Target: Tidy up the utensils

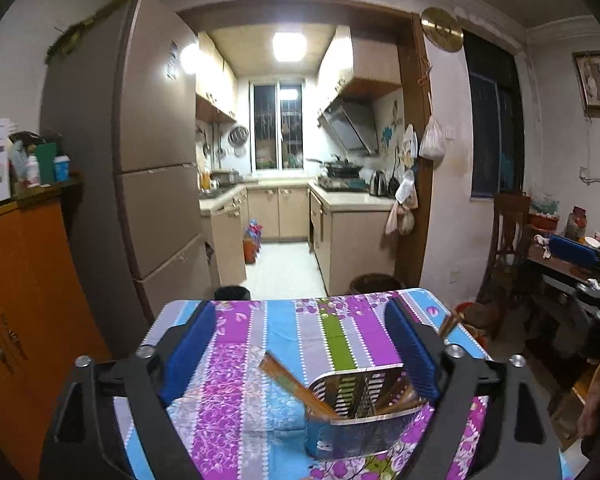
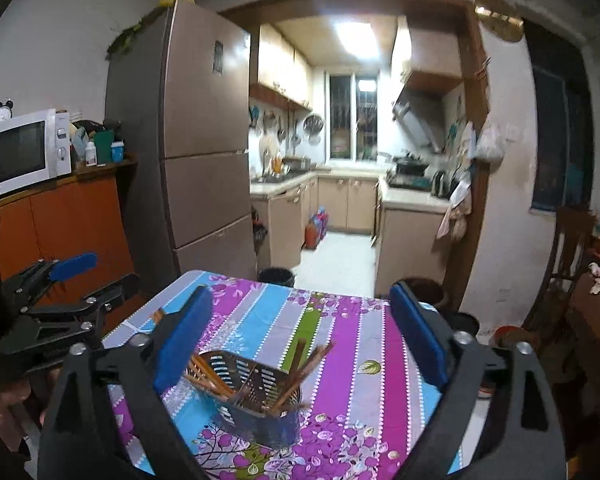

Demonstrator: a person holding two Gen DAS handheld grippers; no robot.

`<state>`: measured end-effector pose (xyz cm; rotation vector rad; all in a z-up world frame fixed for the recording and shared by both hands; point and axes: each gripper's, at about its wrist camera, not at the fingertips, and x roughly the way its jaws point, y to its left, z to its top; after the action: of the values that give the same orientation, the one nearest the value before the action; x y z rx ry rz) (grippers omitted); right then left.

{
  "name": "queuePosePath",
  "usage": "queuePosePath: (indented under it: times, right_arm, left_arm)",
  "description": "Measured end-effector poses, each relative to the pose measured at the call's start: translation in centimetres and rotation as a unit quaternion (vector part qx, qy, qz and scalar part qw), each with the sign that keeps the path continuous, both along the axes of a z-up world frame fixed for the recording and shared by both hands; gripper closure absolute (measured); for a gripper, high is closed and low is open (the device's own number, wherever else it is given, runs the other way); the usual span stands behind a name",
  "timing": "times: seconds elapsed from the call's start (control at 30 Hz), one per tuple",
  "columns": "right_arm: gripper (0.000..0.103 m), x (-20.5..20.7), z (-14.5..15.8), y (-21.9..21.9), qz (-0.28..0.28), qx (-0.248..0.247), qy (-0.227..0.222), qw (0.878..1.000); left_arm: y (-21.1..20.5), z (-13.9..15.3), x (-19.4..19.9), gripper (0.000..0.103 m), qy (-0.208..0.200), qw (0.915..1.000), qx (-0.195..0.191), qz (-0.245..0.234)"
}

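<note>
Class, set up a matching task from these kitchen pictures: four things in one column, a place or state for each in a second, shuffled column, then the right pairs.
Things
1. chopsticks
2. utensil holder
3. microwave
4. left gripper

Places or states
A. on the orange cabinet, left of the fridge
B. open, holding nothing
C. standing inside the metal holder
D. on the striped tablecloth

Pairs: 1-C, 2-D, 3-A, 4-B
</note>
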<state>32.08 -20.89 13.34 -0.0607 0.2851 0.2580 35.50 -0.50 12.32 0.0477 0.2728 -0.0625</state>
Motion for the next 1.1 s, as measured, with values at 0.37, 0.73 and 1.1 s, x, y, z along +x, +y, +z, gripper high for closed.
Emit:
queuePosePath:
  times: [0.37, 0.73, 1.1]
  right_arm:
    - [0.006, -11.0, -5.9, -1.3, -0.031, -0.001, -0.064, 0.998]
    - [0.006, -20.4, -10.9, -0.2, -0.038, 0.030, -0.060, 0.997]
    - [0.005, -27.7, -13.4, 0.1, -0.057, 0.037, -0.059, 0.996]
  left_arm:
    - [3.1, -4.3, -12.4, 0.005, -0.099, 0.9938, -0.041, 0.029]
    - [3.1, -9.3, -25.6, 0.005, -0.126, 0.9902, -0.059, -0.017]
    - [1.4, -12.9, -31.6, 0.005, -0.101, 0.9935, -0.046, -0.027]
